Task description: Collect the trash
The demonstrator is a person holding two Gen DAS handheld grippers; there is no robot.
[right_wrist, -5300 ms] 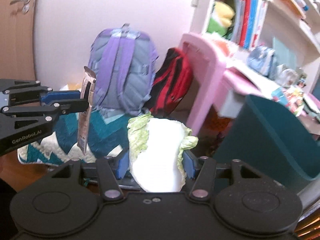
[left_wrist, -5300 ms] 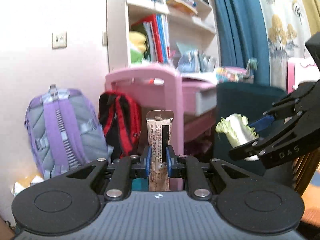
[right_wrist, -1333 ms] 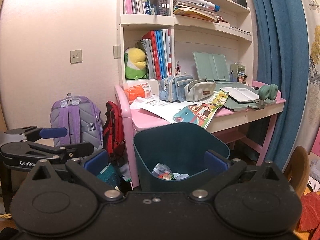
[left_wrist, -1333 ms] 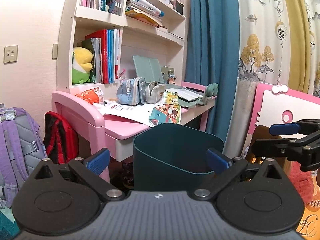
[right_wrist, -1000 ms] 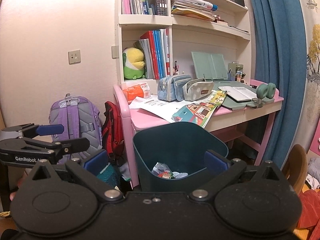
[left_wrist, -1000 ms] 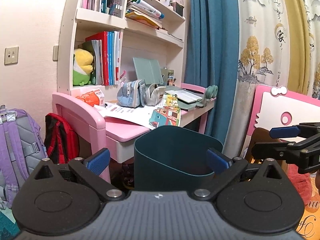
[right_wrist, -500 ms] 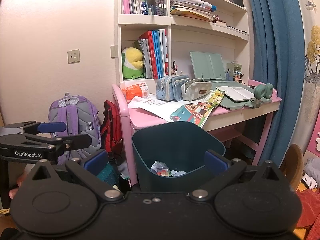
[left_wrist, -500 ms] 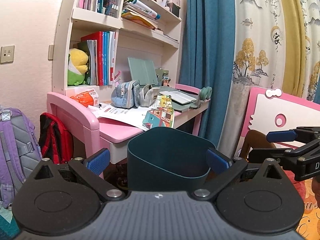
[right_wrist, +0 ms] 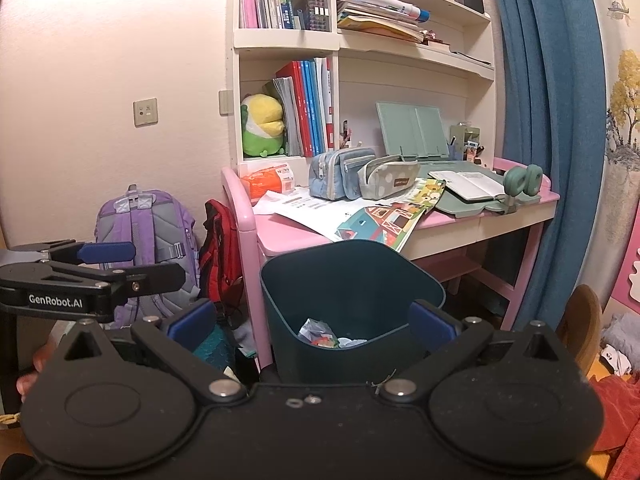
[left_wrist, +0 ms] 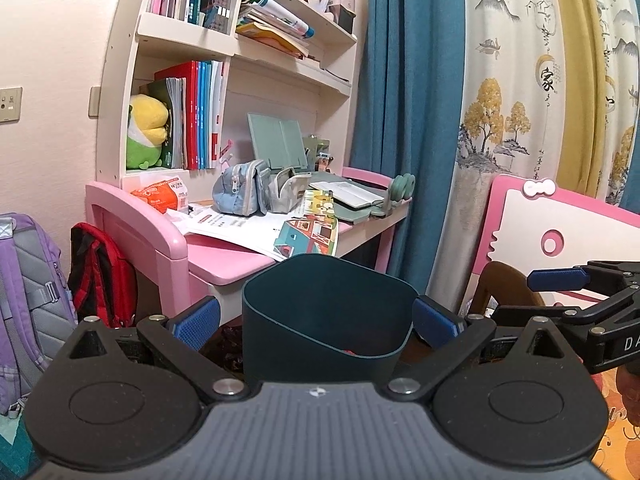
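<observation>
A dark teal trash bin (left_wrist: 324, 312) (right_wrist: 352, 280) stands on the floor in front of the pink desk, straight ahead in both wrist views. Crumpled wrappers and scraps (right_wrist: 328, 336) lie at its bottom. My left gripper (left_wrist: 316, 318) is open and holds nothing, its blue pads either side of the bin. My right gripper (right_wrist: 312, 320) is open too, with nothing between its fingers. Each gripper shows side-on in the other's view: the right one (left_wrist: 560, 292) at the right edge, the left one (right_wrist: 108, 260) at the left edge.
A pink desk (right_wrist: 280, 228) with papers, pencil cases and an open book stands behind the bin, under a bookshelf (right_wrist: 320, 60). A purple backpack (right_wrist: 148, 232) and a red one (right_wrist: 218, 240) lean at the left. Blue curtain (right_wrist: 552, 80) and a wooden chair (right_wrist: 580, 320) at right.
Five seconds ago the left gripper was shut on a snack wrapper and the right on a cabbage piece; both are now open and hold nothing. Lately both views drifted slightly.
</observation>
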